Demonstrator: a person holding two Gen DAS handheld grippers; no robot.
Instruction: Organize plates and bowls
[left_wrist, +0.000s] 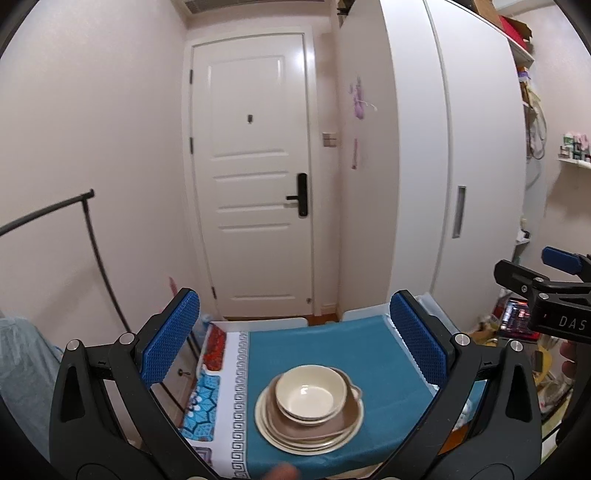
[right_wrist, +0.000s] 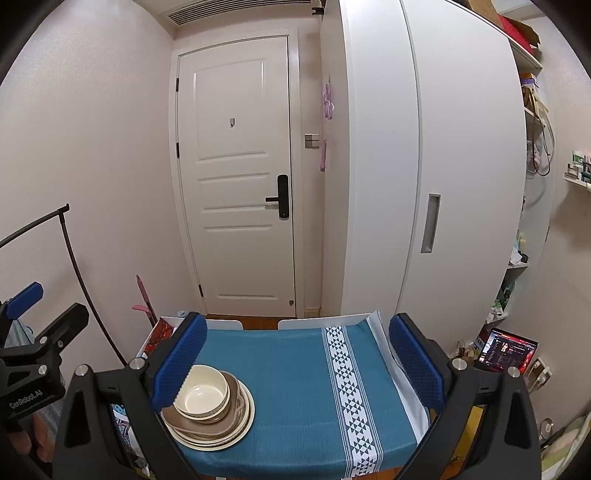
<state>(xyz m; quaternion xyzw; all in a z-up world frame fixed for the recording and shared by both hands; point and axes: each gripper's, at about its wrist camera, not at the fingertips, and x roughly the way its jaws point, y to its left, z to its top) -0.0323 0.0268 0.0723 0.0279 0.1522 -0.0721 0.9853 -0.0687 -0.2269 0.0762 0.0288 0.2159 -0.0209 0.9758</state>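
Both claws gape empty above the stacked dishes (left_wrist: 309, 406); left claw (left_wrist: 295, 347) centred.

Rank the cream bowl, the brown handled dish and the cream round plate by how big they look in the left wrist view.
Largest to smallest across:
1. Cream round plate, bottom of the stack.
2. Brown handled dish, sitting inside the plate's rim.
3. Cream bowl, on top.
All three sit stacked together, so nearness to the camera hardly skews this.
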